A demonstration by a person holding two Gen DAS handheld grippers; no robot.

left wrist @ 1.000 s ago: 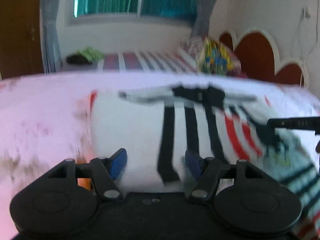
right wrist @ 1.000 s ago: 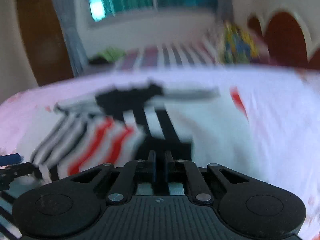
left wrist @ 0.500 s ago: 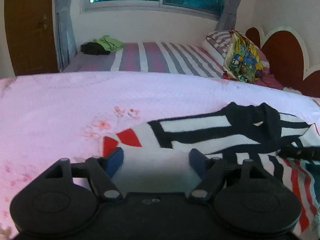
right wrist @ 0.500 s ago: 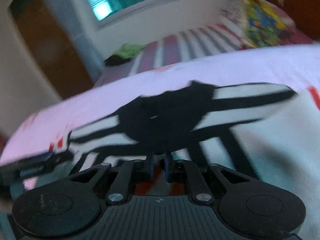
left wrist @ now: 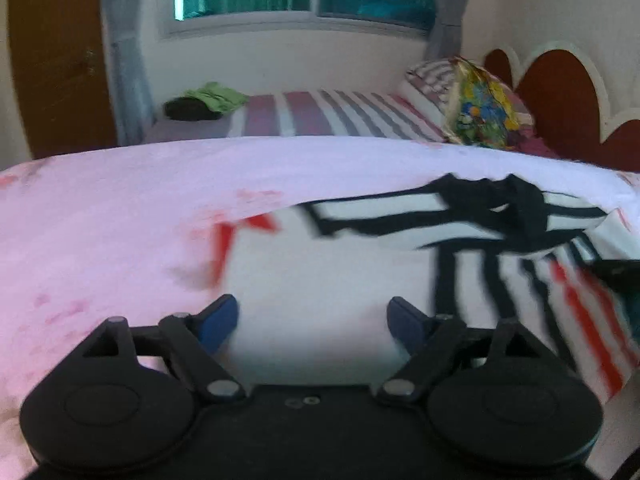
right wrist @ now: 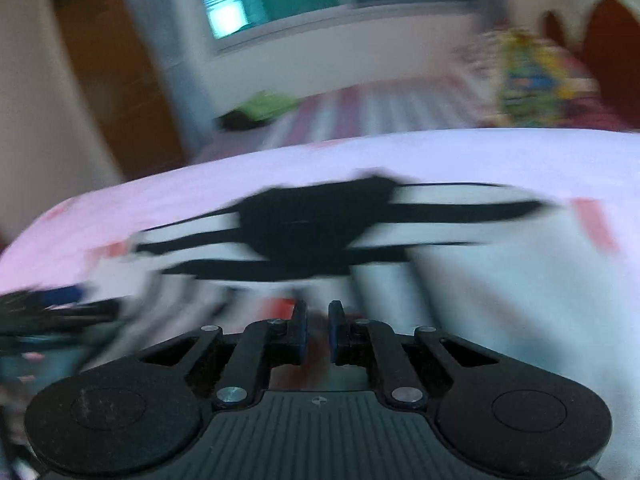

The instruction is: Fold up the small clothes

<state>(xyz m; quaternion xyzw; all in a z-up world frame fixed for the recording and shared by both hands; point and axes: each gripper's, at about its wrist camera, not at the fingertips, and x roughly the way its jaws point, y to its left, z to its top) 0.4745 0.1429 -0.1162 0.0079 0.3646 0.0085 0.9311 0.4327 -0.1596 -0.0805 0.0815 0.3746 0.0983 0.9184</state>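
Left gripper [left wrist: 312, 320] fingers just opened wide over the white striped shirt [left wrist: 340, 264] lying on the pink bed sheet [left wrist: 120, 208], none pinched; right gripper [right wrist: 318, 330] fingers nearly closed, clamping its fabric edge.

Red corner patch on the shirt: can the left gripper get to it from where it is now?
Probably yes. The left gripper has just opened wide over white cloth, nothing pinched, and the red corner patch lies just ahead-left with bare pink sheet around it.
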